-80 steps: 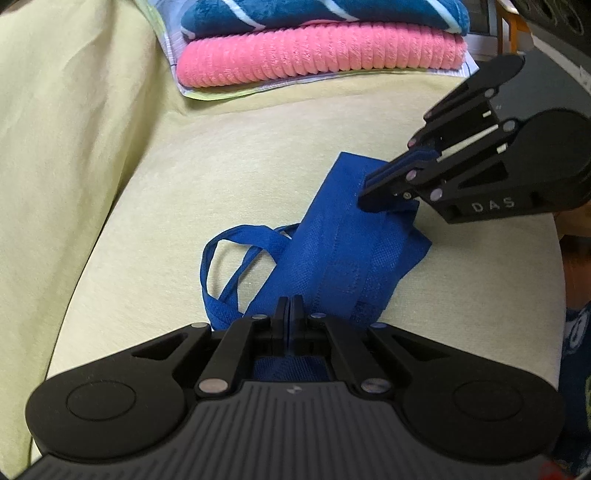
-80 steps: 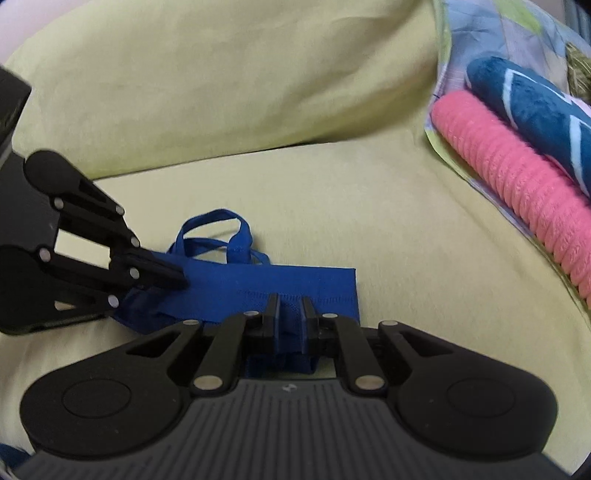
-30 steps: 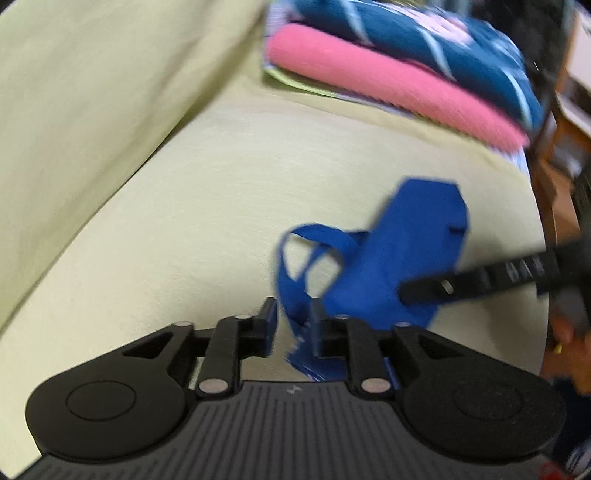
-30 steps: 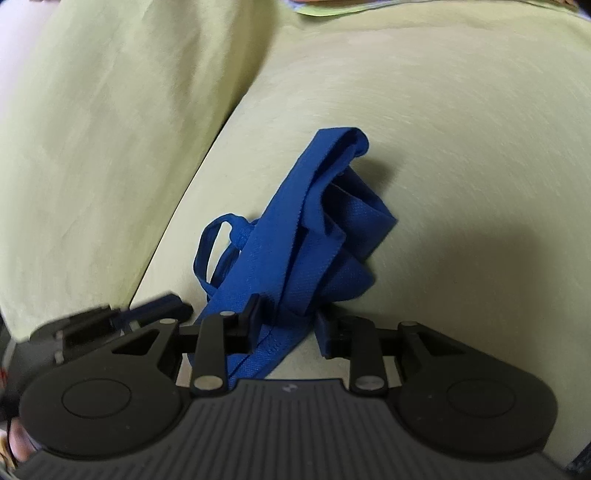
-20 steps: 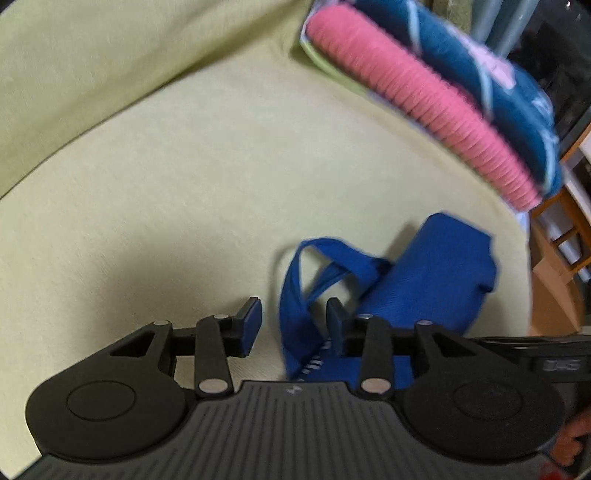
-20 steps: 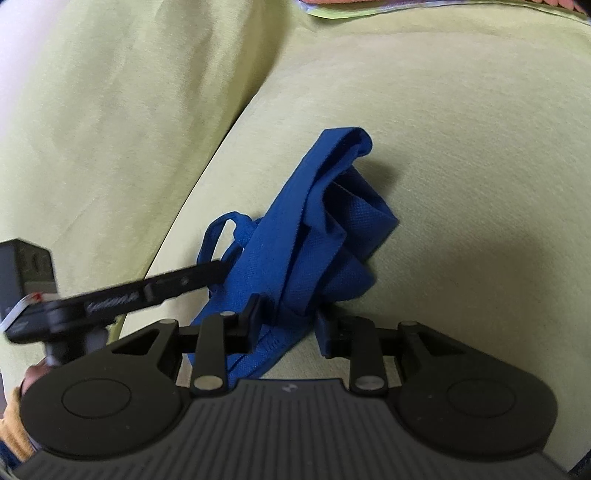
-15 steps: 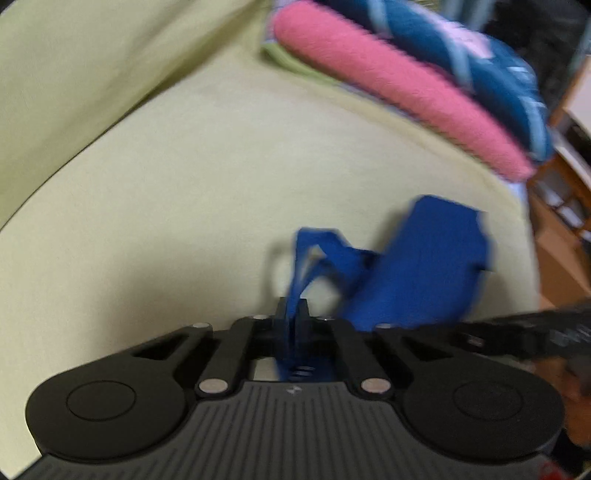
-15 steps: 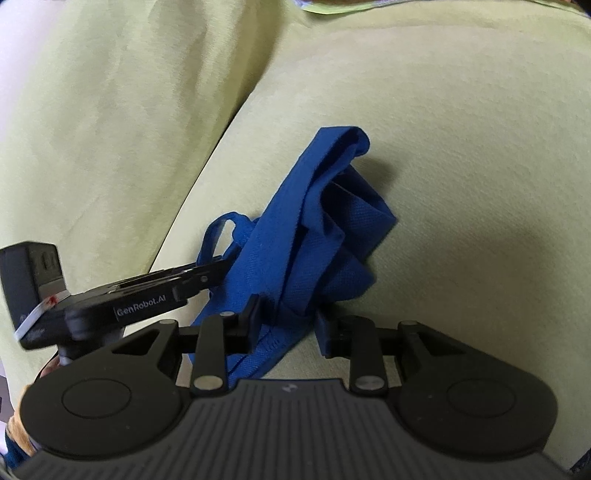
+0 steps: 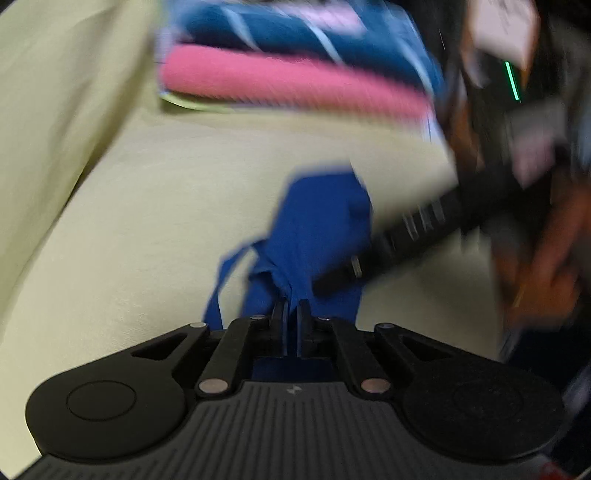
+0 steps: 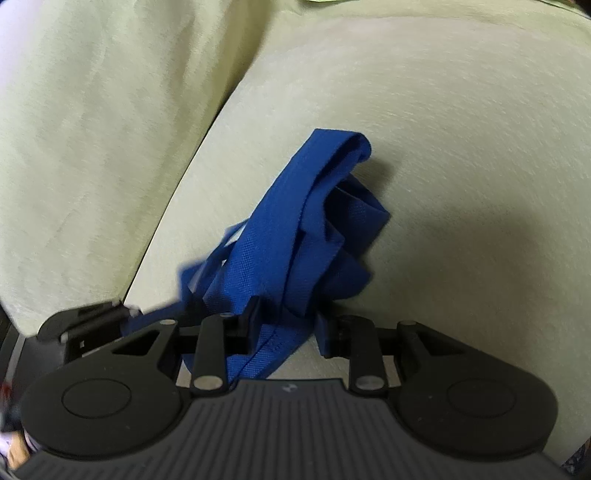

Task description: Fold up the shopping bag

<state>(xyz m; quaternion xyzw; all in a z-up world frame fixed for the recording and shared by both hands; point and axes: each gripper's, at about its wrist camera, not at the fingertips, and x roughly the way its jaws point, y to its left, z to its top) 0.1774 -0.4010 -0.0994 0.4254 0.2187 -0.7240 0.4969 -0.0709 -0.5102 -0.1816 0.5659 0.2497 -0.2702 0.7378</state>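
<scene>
On the cushion [image 10: 443, 110], blue shopping bag [image 10: 295, 229] bunched, left gripper [image 9: 291, 314] jaws pinching its handle, right gripper [image 10: 286, 317] jaws spread.

Bare sofa seat [image 10: 461, 166] right of the bag [image 10: 295, 236]; backrest cushion [image 10: 92, 147] close on its left.

Your support surface: pale yellow-green fabric sofa seat cushion [image 10: 461, 155], matching back cushion [image 10: 96, 122] rising along its far-left edge. Directly on seat you see crumpled blue non-woven shopping bag [image 10: 310, 229], loop handles [image 9: 225, 273] trailing toward the left wrist camera. At far end of seat, blurred: folded pink ribbed towel [image 9: 288, 86] on thin patterned sheet, dark blue striped towel [image 9: 295, 33] stacked on pink one.
</scene>
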